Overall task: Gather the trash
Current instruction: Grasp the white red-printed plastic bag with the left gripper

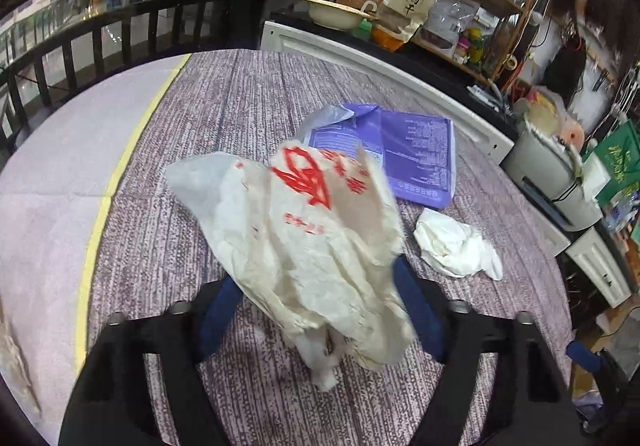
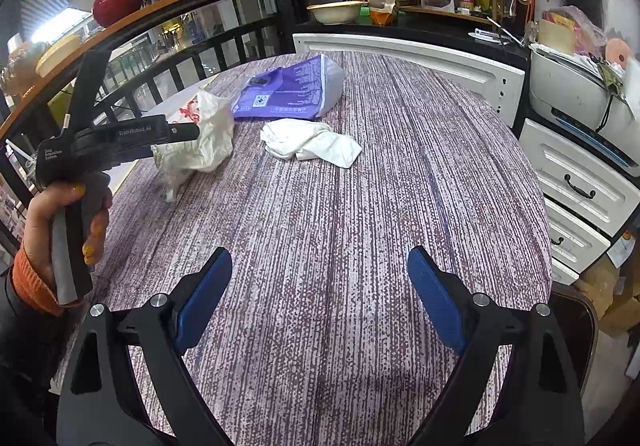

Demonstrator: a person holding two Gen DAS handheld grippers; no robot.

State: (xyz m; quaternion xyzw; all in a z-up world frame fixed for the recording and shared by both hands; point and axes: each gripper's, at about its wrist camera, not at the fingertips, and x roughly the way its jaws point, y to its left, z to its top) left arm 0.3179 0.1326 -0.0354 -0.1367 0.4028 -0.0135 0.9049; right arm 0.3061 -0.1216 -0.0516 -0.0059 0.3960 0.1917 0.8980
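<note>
Because the trash lay scattered on the tabletop [image 2: 360, 205], I took the nearest piece first: my left hand-held gripper [image 1: 320, 310] had its jaws half closed around the bag [image 1: 304, 238], lifting it clear. The tissue [image 2: 310, 141] and wrapper [image 2: 288, 89] waited beyond. My right hand-held gripper [image 2: 320, 298] hung wide open, empty.

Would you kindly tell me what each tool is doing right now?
Left tool: closed on the white plastic bag with red print.
Right tool: open, holding nothing.
</note>
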